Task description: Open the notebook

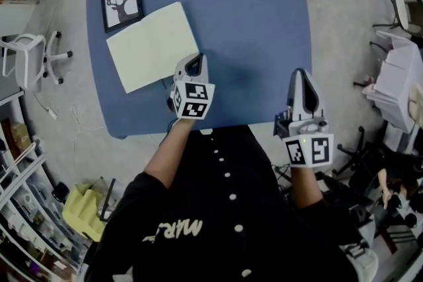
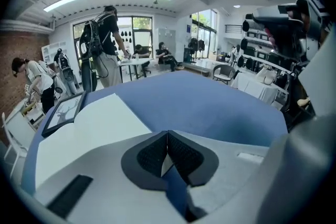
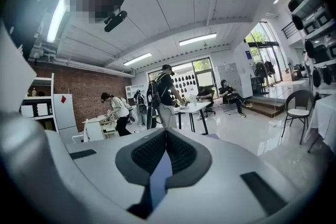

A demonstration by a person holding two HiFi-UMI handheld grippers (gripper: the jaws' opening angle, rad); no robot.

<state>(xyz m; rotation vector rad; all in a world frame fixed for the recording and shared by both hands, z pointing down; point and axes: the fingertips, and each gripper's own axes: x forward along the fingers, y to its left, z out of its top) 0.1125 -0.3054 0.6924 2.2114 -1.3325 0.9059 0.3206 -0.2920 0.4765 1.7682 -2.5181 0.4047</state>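
A pale cream notebook point(image 1: 153, 46) lies closed on the blue table point(image 1: 251, 23), toward its far left. My left gripper point(image 1: 195, 61) hangs just off the notebook's near right corner, angled down, jaws shut and empty. In the left gripper view the notebook point(image 2: 89, 123) spreads to the left of the closed left gripper point(image 2: 167, 134). My right gripper point(image 1: 302, 74) is over the table's near right part, well away from the notebook. In the right gripper view the right gripper point(image 3: 166, 131) points almost level across the room, its pads meeting with nothing between them.
A black-framed deer picture point(image 1: 121, 0) lies beside the notebook's far left corner, seen also as the picture point(image 2: 63, 111) in the left gripper view. A white chair point(image 1: 26, 59) stands left of the table. Chairs and clutter point(image 1: 396, 76) crowd the right side. Several people stand far off.
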